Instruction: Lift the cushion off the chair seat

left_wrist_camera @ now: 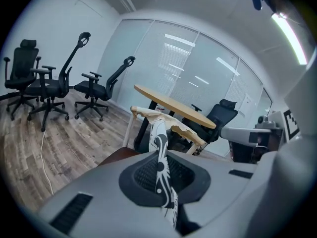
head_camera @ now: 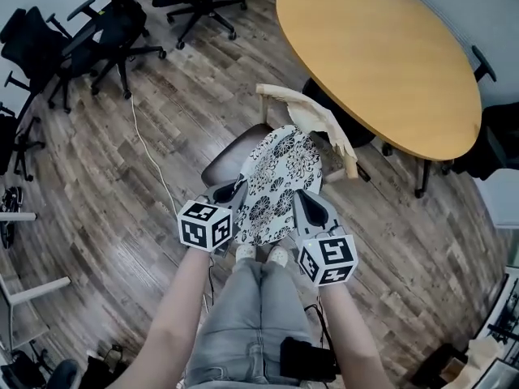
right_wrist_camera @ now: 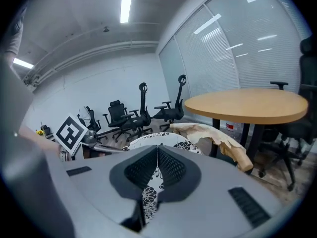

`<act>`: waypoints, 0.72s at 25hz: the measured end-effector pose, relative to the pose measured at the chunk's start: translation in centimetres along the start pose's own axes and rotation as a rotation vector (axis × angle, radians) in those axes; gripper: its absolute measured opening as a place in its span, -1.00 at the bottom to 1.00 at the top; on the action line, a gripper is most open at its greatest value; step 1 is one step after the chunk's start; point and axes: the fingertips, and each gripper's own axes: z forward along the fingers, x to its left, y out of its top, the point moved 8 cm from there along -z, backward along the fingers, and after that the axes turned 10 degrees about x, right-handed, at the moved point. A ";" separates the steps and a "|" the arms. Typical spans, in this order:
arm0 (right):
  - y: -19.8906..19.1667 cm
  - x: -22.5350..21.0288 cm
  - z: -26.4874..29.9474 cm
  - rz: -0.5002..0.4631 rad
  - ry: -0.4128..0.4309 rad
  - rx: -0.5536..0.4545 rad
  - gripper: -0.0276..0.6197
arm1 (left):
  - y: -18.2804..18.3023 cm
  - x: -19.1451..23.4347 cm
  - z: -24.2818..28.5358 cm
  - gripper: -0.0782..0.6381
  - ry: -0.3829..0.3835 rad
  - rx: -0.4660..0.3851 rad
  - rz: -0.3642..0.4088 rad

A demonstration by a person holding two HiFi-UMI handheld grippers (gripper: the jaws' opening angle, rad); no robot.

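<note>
Holds the cushion (head_camera: 280, 177) by its near rim, raised over the brown seat (head_camera: 224, 162) and in front of the torn pale backrest (head_camera: 316, 118). Cannot tell whether the far rim touches seat or backrest. Leaves a strip of seat bare along the cushion's left edge.

Open floor (head_camera: 170, 112) to the left and ahead-left, crossed only by a thin white cable (head_camera: 144, 148) running just beside the seat. Black office chairs (head_camera: 105, 27) well apart at the far left, by the wall. Tighter on the right: round table (head_camera: 381, 55) close behind and right of the backrest, one table leg (head_camera: 422, 177) not far from the backrest's right end. Own legs (head_camera: 243, 314) directly below the near rim, feet (head_camera: 259, 254) just at the seat's front edge.

Clamps the left gripper (head_camera: 237, 191) on the rim's left part, jaws pressed together on the cloth, seen edge-on and upright between the pads in the left gripper view. Clamps the right gripper (head_camera: 302, 203) likewise on the rim's right part, patterned cloth squeezed in the narrow slit between its pads. Points both forward and somewhat down, side by side, near each other, marker cubes toward the body. Reaches with bare forearms (head_camera: 182, 306) on either side of the legs, roughly parallel, elbows out of view.
</note>
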 end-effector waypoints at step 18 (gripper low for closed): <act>6.1 1.7 -5.7 -0.057 -0.016 -0.034 -0.83 | 6.2 -5.6 -5.4 -0.75 -0.026 -0.124 0.049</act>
